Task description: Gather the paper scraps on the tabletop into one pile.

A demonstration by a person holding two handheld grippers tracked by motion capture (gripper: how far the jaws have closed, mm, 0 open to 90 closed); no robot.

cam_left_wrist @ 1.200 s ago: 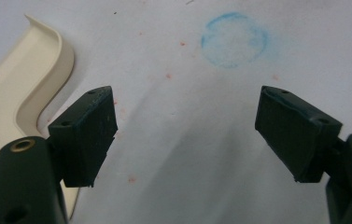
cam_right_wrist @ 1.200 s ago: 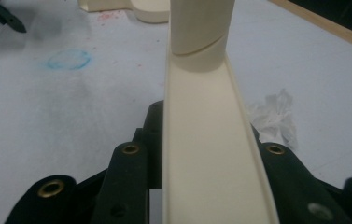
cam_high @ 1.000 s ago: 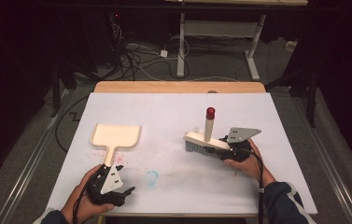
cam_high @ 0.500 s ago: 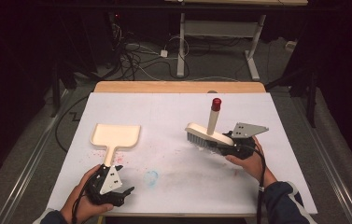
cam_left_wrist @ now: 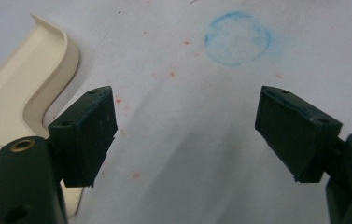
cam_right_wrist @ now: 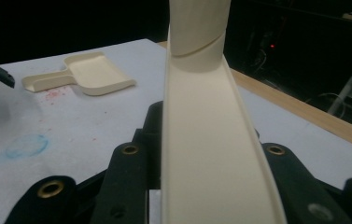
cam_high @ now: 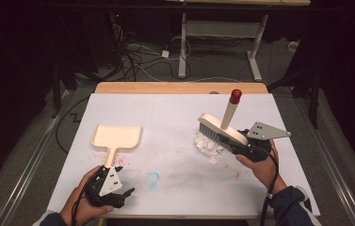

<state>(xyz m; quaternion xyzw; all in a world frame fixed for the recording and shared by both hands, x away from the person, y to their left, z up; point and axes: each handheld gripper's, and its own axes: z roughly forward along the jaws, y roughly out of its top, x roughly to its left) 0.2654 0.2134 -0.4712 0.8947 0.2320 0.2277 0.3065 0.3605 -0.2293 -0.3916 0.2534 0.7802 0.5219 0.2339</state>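
Smooth cream plastic brush, pale bristles, red-capped handle, right of centre, pinched in right gripper over crumbly white scraps. Flat cream dustpan left; left gripper spread wide, holding nothing, just below its handle.

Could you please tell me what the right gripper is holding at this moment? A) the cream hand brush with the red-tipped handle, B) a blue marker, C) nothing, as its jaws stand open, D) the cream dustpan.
A: in the high view the right gripper is clamped on the hand brush, its bristles over the white crumbs, while the dustpan lies on the table by the open left gripper.
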